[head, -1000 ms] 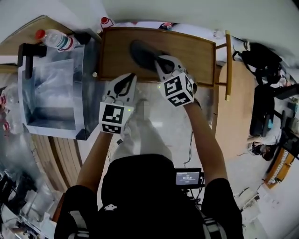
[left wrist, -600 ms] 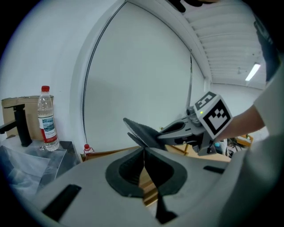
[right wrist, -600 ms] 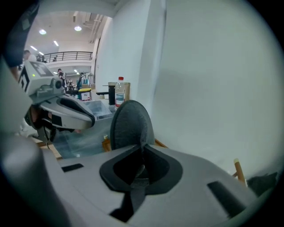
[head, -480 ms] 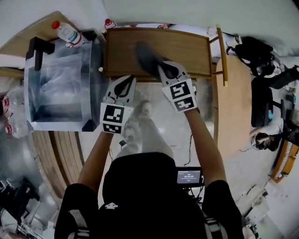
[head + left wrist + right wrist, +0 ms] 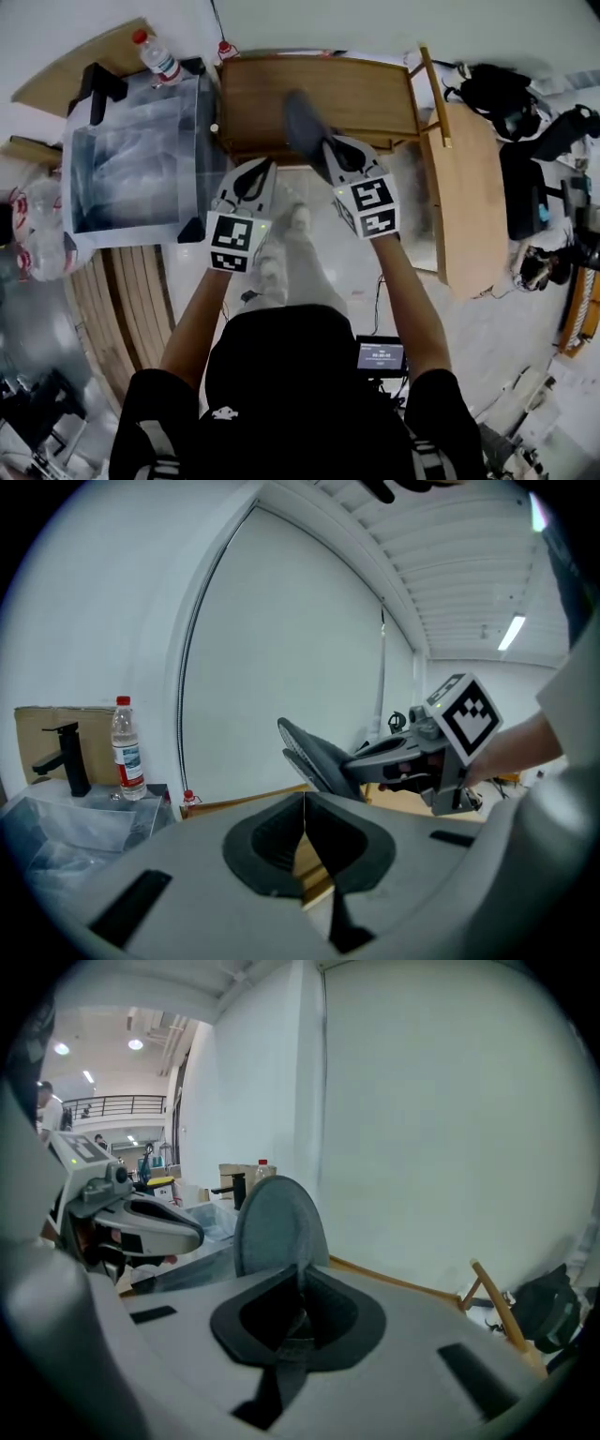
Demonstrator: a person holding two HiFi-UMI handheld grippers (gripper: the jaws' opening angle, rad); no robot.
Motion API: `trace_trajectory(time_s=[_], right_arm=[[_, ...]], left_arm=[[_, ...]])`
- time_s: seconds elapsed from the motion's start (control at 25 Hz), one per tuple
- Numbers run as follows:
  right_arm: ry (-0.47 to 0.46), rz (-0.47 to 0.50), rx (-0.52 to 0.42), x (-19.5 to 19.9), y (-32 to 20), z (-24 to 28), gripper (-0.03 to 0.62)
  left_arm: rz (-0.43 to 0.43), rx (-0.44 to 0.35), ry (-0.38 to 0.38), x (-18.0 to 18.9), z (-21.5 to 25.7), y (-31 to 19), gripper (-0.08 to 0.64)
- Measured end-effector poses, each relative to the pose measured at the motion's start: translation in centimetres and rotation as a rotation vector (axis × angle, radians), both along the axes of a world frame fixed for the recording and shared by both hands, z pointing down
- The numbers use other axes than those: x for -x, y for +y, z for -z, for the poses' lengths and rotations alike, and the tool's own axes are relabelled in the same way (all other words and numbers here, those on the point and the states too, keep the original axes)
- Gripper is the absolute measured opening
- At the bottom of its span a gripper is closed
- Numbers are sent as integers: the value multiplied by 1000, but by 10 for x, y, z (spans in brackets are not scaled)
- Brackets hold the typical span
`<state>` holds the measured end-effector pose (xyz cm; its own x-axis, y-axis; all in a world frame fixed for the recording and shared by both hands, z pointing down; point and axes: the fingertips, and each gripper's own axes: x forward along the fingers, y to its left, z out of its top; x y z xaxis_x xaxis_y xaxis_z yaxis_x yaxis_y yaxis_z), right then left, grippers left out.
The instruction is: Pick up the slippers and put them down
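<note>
A pair of dark grey slippers hangs pressed together above the wooden bench, with my right gripper shut on their near end. In the right gripper view the slippers stand upright out of the closed jaws of the right gripper. My left gripper is beside it to the left, level with the bench's front edge, shut with nothing in it. In the left gripper view its pads meet in a line at the left gripper, and the slippers show up to the right.
A clear-walled sink box with a black tap stands left of the bench, with a water bottle behind it. A wooden table and a black bag are on the right. My feet are on the floor below the grippers.
The right gripper has lifted the slippers off the bench top and rolled. The left gripper rose alongside it, still shut and with nothing in it.
</note>
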<state>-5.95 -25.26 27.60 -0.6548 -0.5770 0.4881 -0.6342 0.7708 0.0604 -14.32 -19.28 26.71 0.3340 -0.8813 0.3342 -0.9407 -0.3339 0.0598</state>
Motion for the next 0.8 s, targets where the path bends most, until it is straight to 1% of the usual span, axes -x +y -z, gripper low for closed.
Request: trace_trajectory(time_s=[0.16,0.32,0.4,0.56,0.8], right_arm=[[-37,-31,-24,-8,32,15,5],[-69,-64,-45,-18,61,27,5],[-89,-85,-54,-24,74,33,5],[-115,-116,-70,-33,95,41,5],[-137,-156,-79,-48,116,46,5]], left_arm=[[-28,-17,-11,-6,8,29,6],[-53,-33,16,-14,21,57,6],[-59,-42,15,-16,25,69,5],[-59,-67,12,-16,33,86,6],[-74,-81,14,-23,38,101,5]])
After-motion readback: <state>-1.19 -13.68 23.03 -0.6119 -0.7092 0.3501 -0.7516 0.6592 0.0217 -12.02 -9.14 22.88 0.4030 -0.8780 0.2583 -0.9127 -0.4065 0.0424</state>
